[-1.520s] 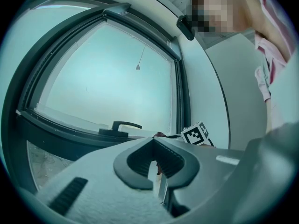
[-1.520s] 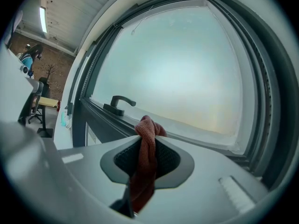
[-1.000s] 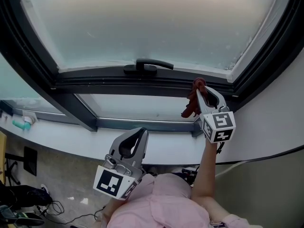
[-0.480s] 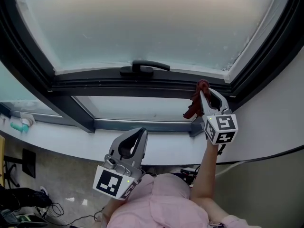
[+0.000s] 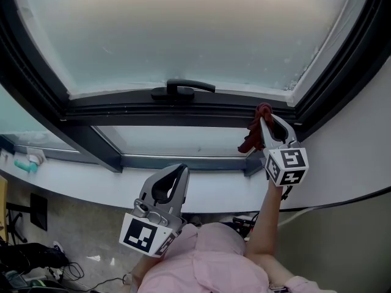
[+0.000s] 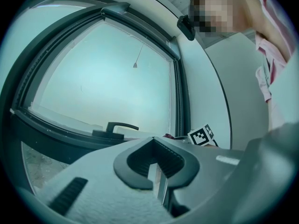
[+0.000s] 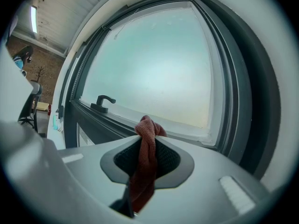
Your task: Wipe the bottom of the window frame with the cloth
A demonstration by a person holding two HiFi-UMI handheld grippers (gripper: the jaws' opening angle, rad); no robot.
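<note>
1. Red cloth (image 5: pixel 252 132) sits between the jaws of the right gripper (image 5: pixel 264 119), at the right end of the bottom rail of the window frame (image 5: pixel 183 112), near the corner.
2. Jaws of the right gripper are pressed together on the cloth; a bunched knob projects past the tips, and the rest hangs down on the near side.
3. Jaws of the left gripper (image 5: pixel 177 173) are closed on nothing; it is held low, well apart from the frame.
4. Cloth appearance: rust-red, twisted into rope-like folds.
</note>
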